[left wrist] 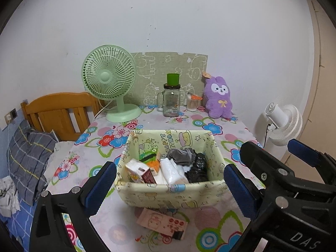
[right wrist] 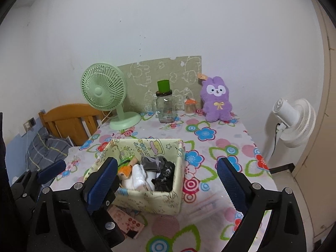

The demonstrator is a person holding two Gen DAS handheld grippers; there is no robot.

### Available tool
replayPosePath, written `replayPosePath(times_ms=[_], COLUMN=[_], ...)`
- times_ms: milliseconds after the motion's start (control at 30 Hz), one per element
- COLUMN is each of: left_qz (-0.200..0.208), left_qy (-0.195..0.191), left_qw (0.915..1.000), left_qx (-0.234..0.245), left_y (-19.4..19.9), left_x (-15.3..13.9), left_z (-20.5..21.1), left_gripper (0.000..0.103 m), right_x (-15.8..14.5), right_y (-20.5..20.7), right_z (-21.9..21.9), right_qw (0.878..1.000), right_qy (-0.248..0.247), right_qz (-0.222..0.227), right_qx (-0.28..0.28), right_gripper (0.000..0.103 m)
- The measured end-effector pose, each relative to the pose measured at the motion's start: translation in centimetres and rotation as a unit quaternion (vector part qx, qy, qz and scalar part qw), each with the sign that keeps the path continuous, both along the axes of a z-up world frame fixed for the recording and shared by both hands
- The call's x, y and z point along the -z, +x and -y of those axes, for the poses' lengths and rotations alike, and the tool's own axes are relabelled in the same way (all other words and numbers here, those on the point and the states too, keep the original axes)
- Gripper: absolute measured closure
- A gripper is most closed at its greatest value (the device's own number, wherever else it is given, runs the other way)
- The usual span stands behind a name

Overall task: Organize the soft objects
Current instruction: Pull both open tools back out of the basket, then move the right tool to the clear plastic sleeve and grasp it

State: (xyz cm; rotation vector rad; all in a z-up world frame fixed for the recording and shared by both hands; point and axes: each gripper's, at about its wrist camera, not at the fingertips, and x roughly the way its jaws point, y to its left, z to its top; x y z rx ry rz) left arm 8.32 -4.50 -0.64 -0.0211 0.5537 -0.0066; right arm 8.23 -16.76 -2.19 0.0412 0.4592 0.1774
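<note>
A pale yellow fabric storage box [left wrist: 168, 197] [right wrist: 147, 199] stands mid-table. It holds tissue packs, a grey cloth [left wrist: 180, 155], a black bag [left wrist: 197, 168] and small cartons. A pink pack [left wrist: 161, 224] [right wrist: 126, 220] lies flat on the table in front of the box. A purple plush bunny [left wrist: 218, 98] [right wrist: 217, 100] sits upright at the table's far right. My left gripper [left wrist: 170, 187] is open and empty, hovering near the box front. My right gripper [right wrist: 168, 180] is open and empty beside it; it also shows in the left wrist view [left wrist: 273, 157].
A green desk fan [left wrist: 111, 79], a glass jar with a green cup on top [left wrist: 171, 98] and a toothpick holder [left wrist: 192, 103] stand at the back of the floral-covered table [left wrist: 210, 214]. A bed with a wooden headboard [left wrist: 58, 113] is left. A white floor fan [right wrist: 294, 121] stands right.
</note>
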Motion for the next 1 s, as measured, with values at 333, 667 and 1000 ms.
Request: replayPosePath(times_ms=[333, 667, 1000], left_qz=[0.003, -0.007, -0.032], left_qy=[-0.01, -0.02, -0.021], left_qw=[0.9999, 0.9998, 0.9987], left_qx=[0.003, -0.008, -0.034], left_y=[-2.2, -2.8, -2.0], left_x=[0.4, 2.7, 5.8], left_z=[0.7, 1.5, 2.3], left_gripper=[0.0, 0.0, 0.0], right_x=[0.3, 2.2, 5.3], right_y=[-2.8, -3.7, -2.7], right_z=[1.0, 2.4, 3.7], right_qw=[1.0, 1.0, 0.999], right_qy=[0.002, 0.002, -0.001], right_qz=[0.01, 0.005, -0.023], right_qx=[0.013, 0.024, 0.039], right_gripper=[0.006, 0.006, 0.006])
